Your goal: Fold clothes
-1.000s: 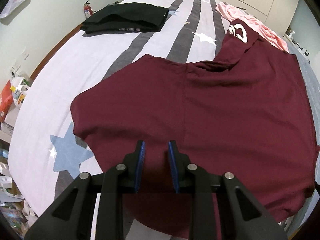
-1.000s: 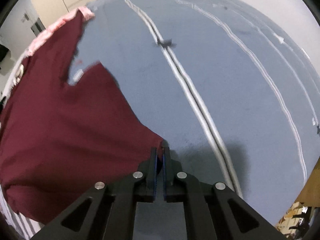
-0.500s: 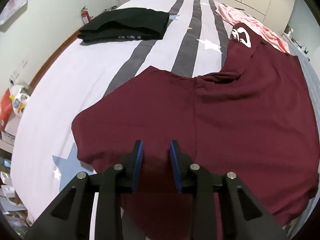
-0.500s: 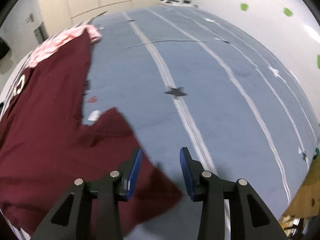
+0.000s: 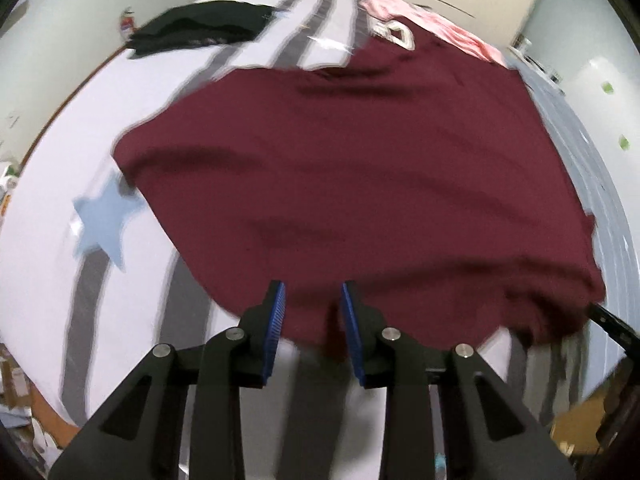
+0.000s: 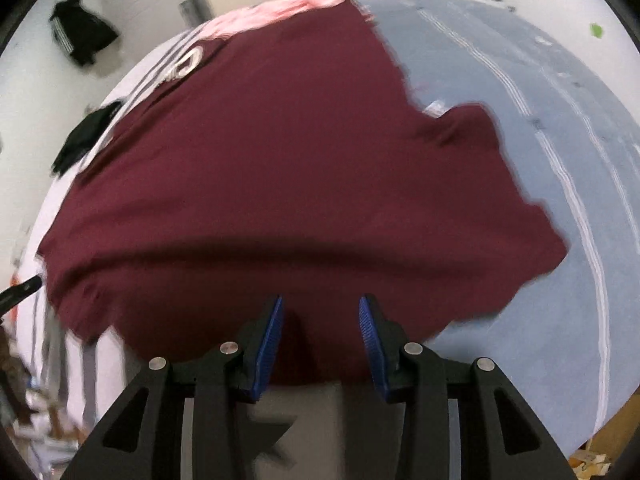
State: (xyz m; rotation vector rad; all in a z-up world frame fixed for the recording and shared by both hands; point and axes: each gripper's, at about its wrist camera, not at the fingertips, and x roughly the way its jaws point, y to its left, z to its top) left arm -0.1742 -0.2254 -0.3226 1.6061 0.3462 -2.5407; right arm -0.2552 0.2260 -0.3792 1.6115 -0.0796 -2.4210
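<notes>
On the bed (image 5: 60,152), the shirt (image 5: 360,168) lies spread flat — both grippers, left (image 5: 312,320) and right (image 6: 320,336), hang open over its near hem, holding nothing. Pinch only one layer and your fold will likely drag crooked — bunching the hem.

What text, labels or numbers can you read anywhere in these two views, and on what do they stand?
No text reads clearly in either view.
Maroon shirt: a white print near its far end, too blurred and partly folded to read.
Black folded clothes: a faint pale strip along the edge, unreadable.
Red canister by the wall: too small and blurred.
</notes>
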